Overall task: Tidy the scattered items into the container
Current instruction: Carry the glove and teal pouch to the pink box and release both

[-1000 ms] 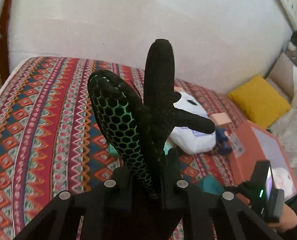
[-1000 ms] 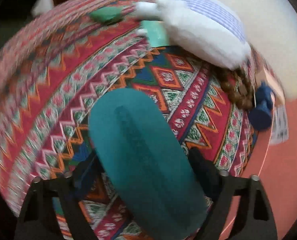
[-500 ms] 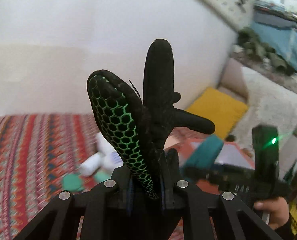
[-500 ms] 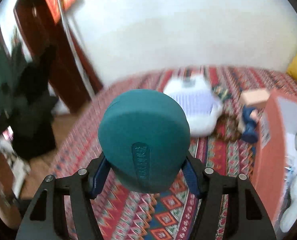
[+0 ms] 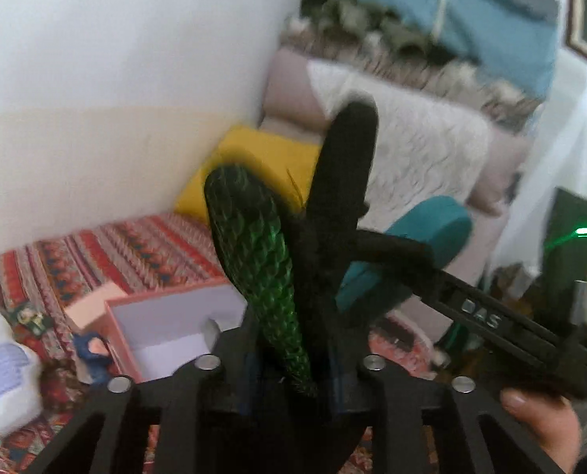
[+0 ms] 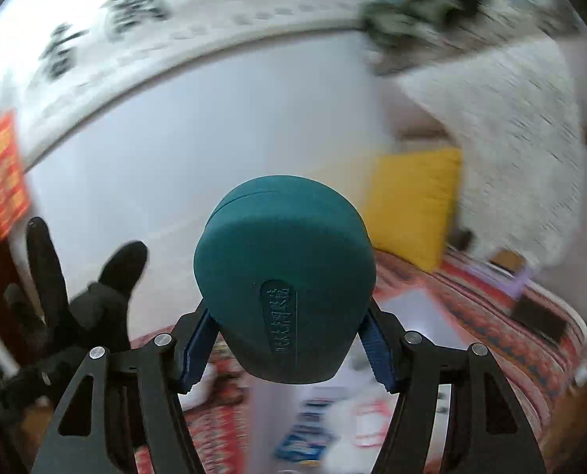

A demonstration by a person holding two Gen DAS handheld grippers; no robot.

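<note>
Left tool (image 5: 293, 359) clamps one black glove (image 5: 333, 213); right tool (image 6: 285, 349) grips one teal case (image 6: 283, 276). Only the left view shows the pink box (image 5: 119, 339).

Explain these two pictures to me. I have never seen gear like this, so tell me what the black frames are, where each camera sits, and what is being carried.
No robot here: a person holds two hand-held grippers, each with a camera looking along its fingers. The left camera shows the left gripper shut on a black glove with green honeycomb grip. The right camera shows the right gripper shut on a teal oval case. Below lie a red patterned bedspread, an open pink cardboard box, a white plush toy, a small blue figure and a yellow cushion.
</note>
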